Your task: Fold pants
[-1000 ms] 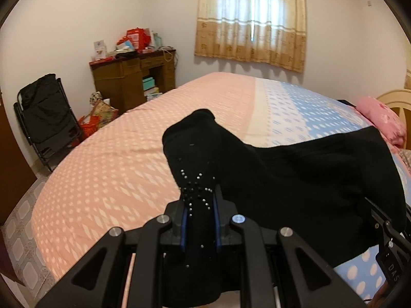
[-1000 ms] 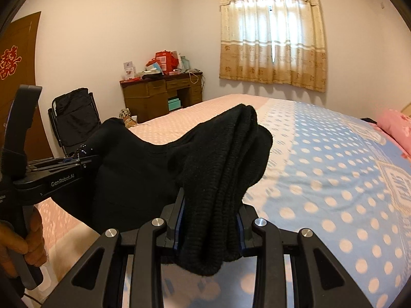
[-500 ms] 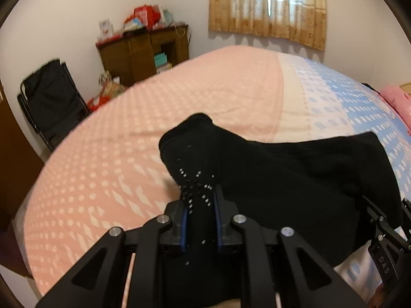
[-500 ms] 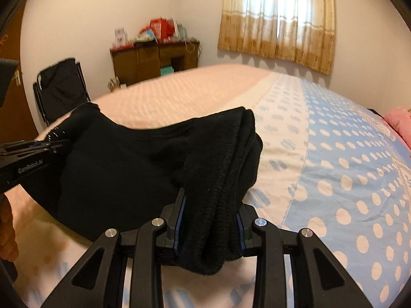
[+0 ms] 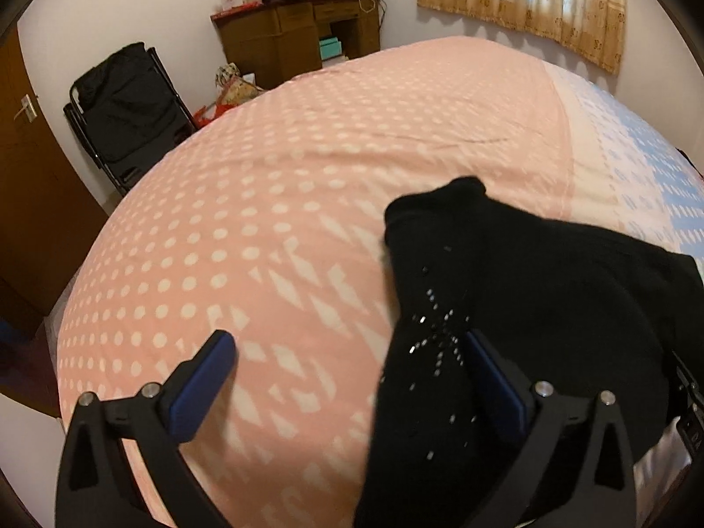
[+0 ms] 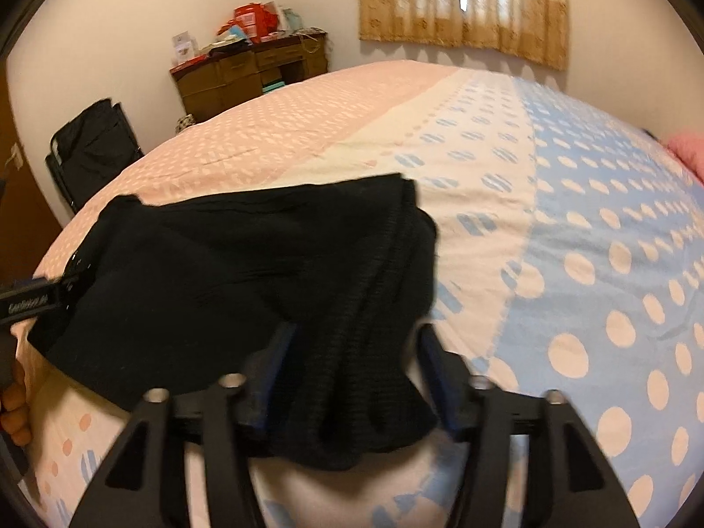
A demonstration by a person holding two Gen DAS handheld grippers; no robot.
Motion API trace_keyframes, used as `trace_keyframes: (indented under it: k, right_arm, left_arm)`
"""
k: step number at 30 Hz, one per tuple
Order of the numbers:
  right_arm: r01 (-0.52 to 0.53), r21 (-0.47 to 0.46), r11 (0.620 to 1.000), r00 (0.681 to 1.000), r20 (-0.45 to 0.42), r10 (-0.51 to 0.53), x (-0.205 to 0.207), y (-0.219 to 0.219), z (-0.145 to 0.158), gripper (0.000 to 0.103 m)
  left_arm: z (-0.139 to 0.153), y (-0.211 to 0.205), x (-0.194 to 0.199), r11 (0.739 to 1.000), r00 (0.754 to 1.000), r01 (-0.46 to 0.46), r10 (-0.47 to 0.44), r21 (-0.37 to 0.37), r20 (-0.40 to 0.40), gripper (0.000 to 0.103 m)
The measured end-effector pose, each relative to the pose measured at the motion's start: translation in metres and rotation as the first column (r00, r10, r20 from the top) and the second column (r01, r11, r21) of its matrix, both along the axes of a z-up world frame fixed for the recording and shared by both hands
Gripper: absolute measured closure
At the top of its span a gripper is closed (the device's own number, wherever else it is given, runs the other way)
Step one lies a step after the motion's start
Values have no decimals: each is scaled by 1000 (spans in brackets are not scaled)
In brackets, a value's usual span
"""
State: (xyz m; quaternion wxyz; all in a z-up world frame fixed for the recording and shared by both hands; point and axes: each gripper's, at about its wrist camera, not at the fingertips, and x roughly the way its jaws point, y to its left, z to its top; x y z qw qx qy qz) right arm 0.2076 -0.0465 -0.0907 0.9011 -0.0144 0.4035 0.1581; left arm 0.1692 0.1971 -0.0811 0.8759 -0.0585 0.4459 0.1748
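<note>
On my left wrist camera the left tool [image 5: 347,352] stands spread wide; its left pad [image 5: 200,385] sits out over bare bedspread, its right pad [image 5: 495,378] lies against the black pants [image 5: 528,299]; nothing is pinched, the cloth only drapes along the inner side of that right finger. The pants run from below the tool up ahead of it and off to its right, lying on the pink part of the bed [image 5: 286,185]; a scatter of small shiny studs [image 5: 435,334] shows on the fabric just ahead of the right pad. Only this view gives me those studs clearly, plus the brown door [image 5: 31,167] far left; ahead and to the left I see the folding chair [image 5: 127,110] and the wooden desk [image 5: 299,31].

On my right wrist camera the right tool [image 6: 352,352] has a thick ribbed bundle of the pants [image 6: 246,273] between its fingers; the frame is blurred, so I cannot tell whether the pads press on it or have let go. From the tool the garment spreads leftward across the bed [image 6: 572,220], flat on the cover. Only here do I see the blue dotted half of the bedspread to the tool's right, and the left tool [image 6: 31,303] at the far left edge, at the pants' far end.
</note>
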Motion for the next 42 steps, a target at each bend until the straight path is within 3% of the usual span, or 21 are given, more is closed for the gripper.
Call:
trace_keyframes:
  k: [3, 5, 8, 12, 15, 21, 24, 27, 30, 33, 36, 42]
  right_arm:
    - [0, 107, 994, 1000, -7, 1, -8, -17, 4, 33]
    - [24, 118, 993, 998, 51, -31, -25, -24, 15, 33]
    - [60, 40, 997, 981, 181, -66, -55, -19, 34, 33]
    - [26, -8, 1000, 970, 241, -23, -75, 1, 48, 34]
    - [-33, -39, 999, 980, 197, 40, -71, 22, 44, 37]
    - [-20, -41, 999, 999, 43, 22, -47, 25, 15, 37]
    - [-24, -49, 999, 999, 44, 26, -49, 22, 9, 37]
    - [-32, -121, 992, 998, 46, 37, -56, 27, 6, 37]
    - [29, -153, 988, 1000, -5, -30, -63, 18, 4, 36]
    - [117, -84, 990, 990, -69, -123, -74, -4, 4, 37]
    - [160, 12, 987, 987, -16, -159, -105, -20, 20, 36]
    - [133, 94, 987, 987, 79, -140, -159, -18, 48, 36]
  left_arm:
    - [0, 6, -12, 1000, 1000, 10, -9, -26, 16, 0]
    - [-1, 9, -17, 999, 1000, 11, -10, -35, 25, 0]
    - [-1, 6, -17, 999, 1000, -7, 8, -31, 23, 0]
    - [0, -2, -15, 1000, 999, -25, 25, 4, 23, 0]
    - [1, -5, -17, 999, 999, -29, 29, 23, 25, 0]
    - [0, -10, -19, 997, 999, -34, 33, 64, 21, 0]
    - [-1, -10, -22, 997, 999, -36, 34, 74, 22, 0]
    - [0, -9, -27, 997, 999, -34, 32, 69, 20, 0]
    - [3, -10, -35, 997, 1000, -20, 19, 70, 16, 0]
    - [6, -12, -44, 996, 1000, -6, 4, 90, 15, 0]
    - [13, -18, -60, 996, 999, 7, -11, 94, 38, 0]
    - [25, -37, -104, 995, 990, 51, -63, 90, 127, 0]
